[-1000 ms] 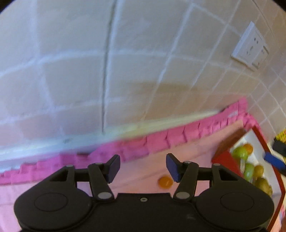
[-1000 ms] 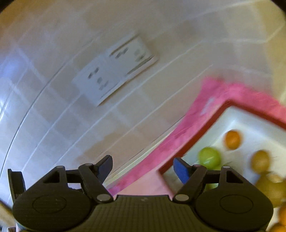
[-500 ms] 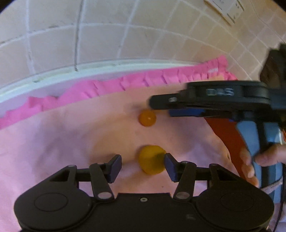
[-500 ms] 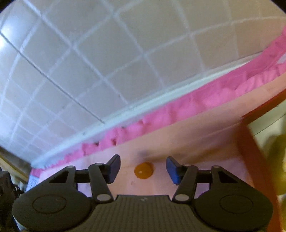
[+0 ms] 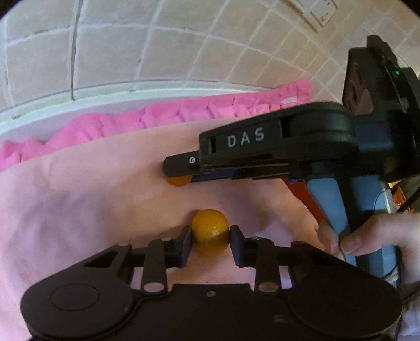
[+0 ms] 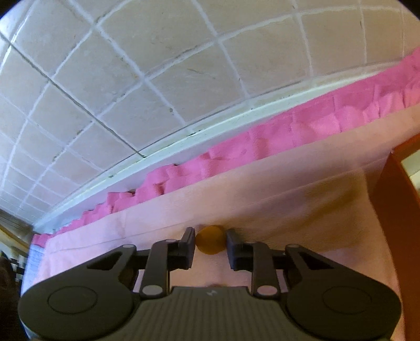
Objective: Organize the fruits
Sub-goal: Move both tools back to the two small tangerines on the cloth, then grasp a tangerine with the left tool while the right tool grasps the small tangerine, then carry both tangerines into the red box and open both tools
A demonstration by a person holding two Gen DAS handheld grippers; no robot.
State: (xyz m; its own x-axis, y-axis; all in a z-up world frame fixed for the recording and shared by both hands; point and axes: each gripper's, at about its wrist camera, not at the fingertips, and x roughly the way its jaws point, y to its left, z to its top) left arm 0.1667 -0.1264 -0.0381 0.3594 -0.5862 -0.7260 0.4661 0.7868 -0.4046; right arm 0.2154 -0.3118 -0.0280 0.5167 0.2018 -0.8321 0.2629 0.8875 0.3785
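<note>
My left gripper (image 5: 209, 237) is shut on a large orange fruit (image 5: 210, 230) that rests on the pink cloth (image 5: 78, 196). My right gripper (image 6: 210, 242) is shut on a smaller orange fruit (image 6: 210, 240), also low on the cloth. In the left wrist view the right gripper (image 5: 181, 168) reaches in from the right, farther back, and the small orange (image 5: 178, 181) peeks out under its fingertips. A hand (image 5: 367, 236) holds its blue handle.
A tiled wall (image 6: 157, 78) with a white ledge (image 6: 210, 131) runs behind the cloth's ruffled magenta edge (image 6: 262, 141). The red rim of the fruit tray (image 6: 393, 196) stands at the right. A wall socket (image 5: 315, 10) is up right.
Both grippers dropped from facing the wall to the cloth. The left one moved onto the large orange and closed on it. The right one reached the small orange and closed on it.
</note>
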